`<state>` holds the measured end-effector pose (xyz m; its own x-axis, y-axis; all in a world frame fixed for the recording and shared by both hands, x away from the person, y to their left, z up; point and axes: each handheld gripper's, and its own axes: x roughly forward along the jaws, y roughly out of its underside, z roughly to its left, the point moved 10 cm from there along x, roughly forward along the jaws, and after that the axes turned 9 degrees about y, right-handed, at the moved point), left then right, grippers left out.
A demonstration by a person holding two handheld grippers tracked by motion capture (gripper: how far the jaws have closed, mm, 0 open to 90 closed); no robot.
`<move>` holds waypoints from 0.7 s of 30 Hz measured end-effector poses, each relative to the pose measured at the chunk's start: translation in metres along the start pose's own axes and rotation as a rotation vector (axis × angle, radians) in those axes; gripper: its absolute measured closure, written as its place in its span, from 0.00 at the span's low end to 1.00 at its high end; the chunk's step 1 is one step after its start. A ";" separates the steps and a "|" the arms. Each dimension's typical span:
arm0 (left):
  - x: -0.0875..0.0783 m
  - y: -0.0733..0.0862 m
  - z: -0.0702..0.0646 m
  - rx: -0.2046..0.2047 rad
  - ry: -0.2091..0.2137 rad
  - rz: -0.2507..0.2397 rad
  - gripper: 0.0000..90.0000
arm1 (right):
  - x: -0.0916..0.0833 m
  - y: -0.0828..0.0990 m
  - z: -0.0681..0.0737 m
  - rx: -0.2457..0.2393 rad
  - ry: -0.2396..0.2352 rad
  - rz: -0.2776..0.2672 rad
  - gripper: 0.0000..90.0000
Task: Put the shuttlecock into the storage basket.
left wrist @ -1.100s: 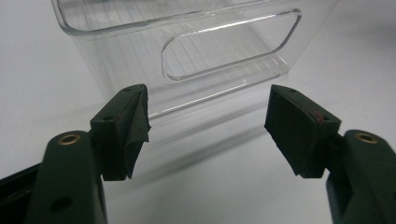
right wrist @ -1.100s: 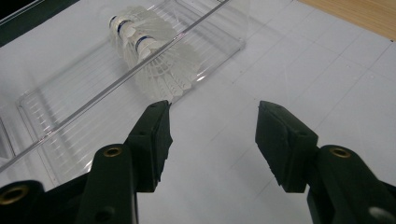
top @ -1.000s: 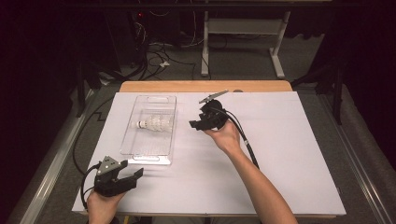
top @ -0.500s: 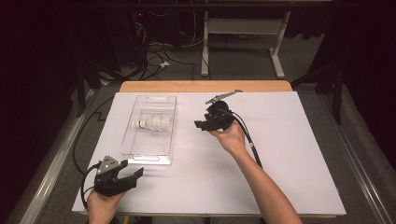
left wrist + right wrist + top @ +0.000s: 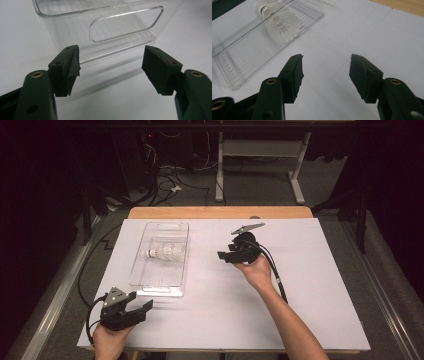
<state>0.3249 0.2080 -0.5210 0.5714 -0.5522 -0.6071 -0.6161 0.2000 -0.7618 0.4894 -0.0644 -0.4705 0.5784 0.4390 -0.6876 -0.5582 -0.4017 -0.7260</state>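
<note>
A white feathered shuttlecock (image 5: 163,253) is lying on its side inside the clear rectangular plastic tray (image 5: 150,282), toward the table's (image 5: 320,310) ten o'clock. The right gripper (image 5: 223,256) is hovering at the tray's three o'clock, fingers (image 5: 294,75) released and empty. The left gripper (image 5: 141,309) is resting at the tray's six o'clock, fingers spread, holding nothing. The shuttlecock looks featherlight and crushable; pinching its firmer cork nose, pointing nine o'clock, seems safest.

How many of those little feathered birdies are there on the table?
1. A single white feathered shuttlecock lies on its side inside the clear plastic rectangular tray, toward its far end. None seems hidden; the tray is see-through.
</note>
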 end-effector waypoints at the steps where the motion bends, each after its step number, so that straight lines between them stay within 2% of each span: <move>1: 0.000 0.000 0.000 0.001 0.000 0.000 0.35 | -0.001 0.001 -0.001 0.000 0.002 0.000 0.49; 21: 0.000 0.000 0.000 -0.005 -0.006 -0.002 0.35 | -0.008 0.018 -0.016 -0.008 0.045 -0.002 0.45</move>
<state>0.3248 0.2086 -0.5210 0.5760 -0.5476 -0.6069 -0.6175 0.1949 -0.7620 0.4840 -0.0882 -0.4786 0.6056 0.4034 -0.6859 -0.5523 -0.4074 -0.7273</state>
